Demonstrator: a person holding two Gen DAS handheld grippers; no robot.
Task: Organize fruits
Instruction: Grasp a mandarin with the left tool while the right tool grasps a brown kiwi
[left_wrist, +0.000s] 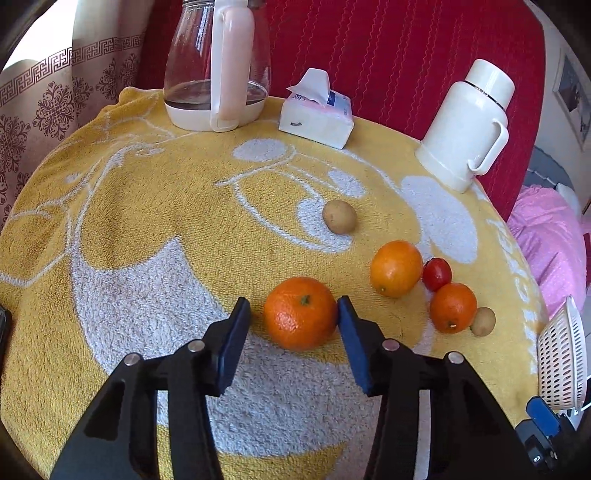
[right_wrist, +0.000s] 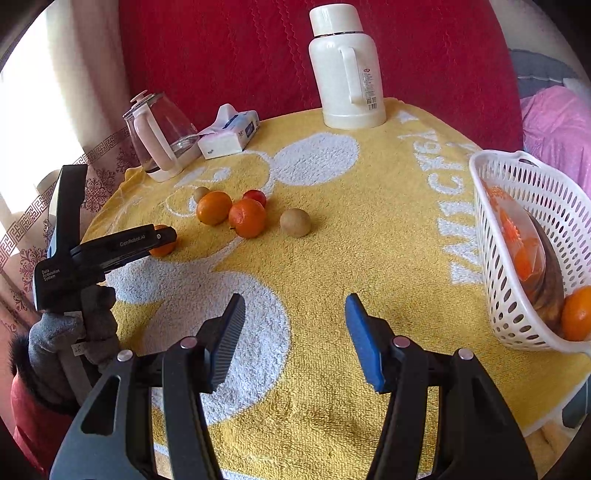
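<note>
Worktop (left_wrist: 147, 206) under a yellow towel, red backing behind it. White basket (right_wrist: 524, 236) at the right edge, tilted, one orange and a bagged item inside. White thermos (right_wrist: 345, 70) at the far edge, glass kettle (left_wrist: 216, 62) and tissue pack (left_wrist: 316, 114) toward the far left corner. My right tongs (right_wrist: 295, 332) hang half open over bare towel near the front edge, nothing between the pads. My left tongs (left_wrist: 293, 332) stand narrow around the mandarin (left_wrist: 300, 313) mid-worktop: right pad touching the peel, left pad just beside it. Beyond it a loose cluster: orange (left_wrist: 396, 268), smaller mandarin (left_wrist: 453, 307), cherry tomato (left_wrist: 437, 273), two small brown fruits (left_wrist: 339, 216).
</note>
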